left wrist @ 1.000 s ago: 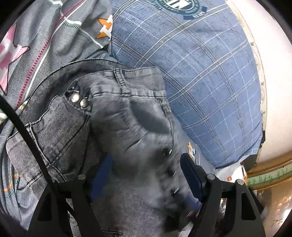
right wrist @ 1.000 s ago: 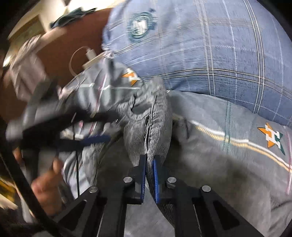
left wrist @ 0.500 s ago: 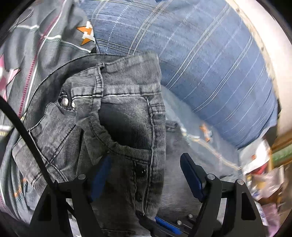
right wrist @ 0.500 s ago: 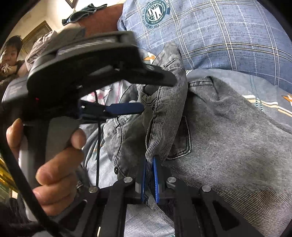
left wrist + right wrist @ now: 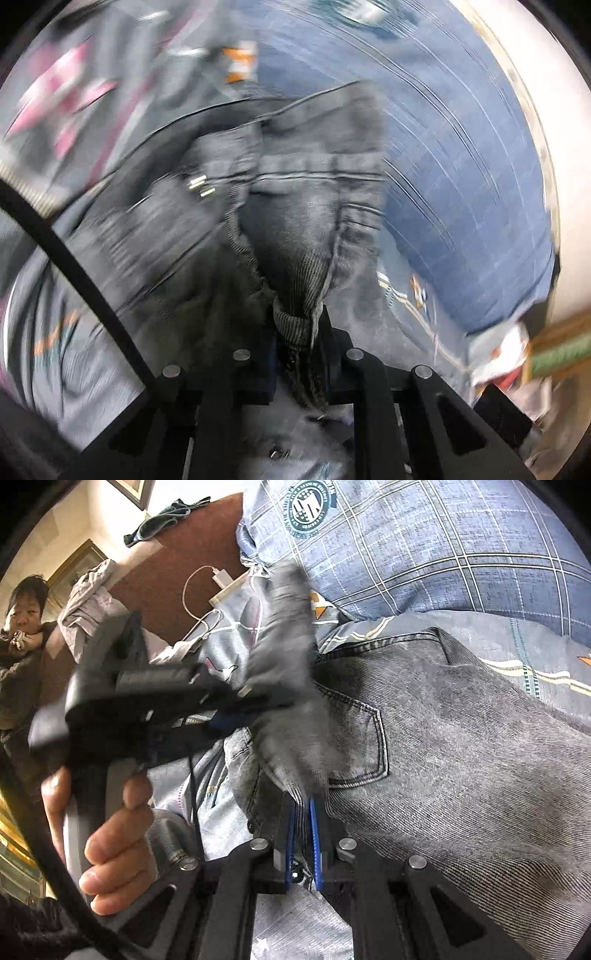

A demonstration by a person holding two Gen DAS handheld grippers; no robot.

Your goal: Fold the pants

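The grey denim pants [image 5: 461, 746] lie on the bed's grey patterned sheet [image 5: 517, 646]. The left gripper [image 5: 299, 332] has just been closing and now pinches the waistband; the right gripper [image 5: 301, 834] is clamped on denim. Both should lift evenly. The blue plaid pillow [image 5: 424, 546] crowds one side.

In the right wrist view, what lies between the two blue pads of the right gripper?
A fold of the grey jeans: the right gripper is shut on its edge, by the back pocket. The right wrist view shows it.
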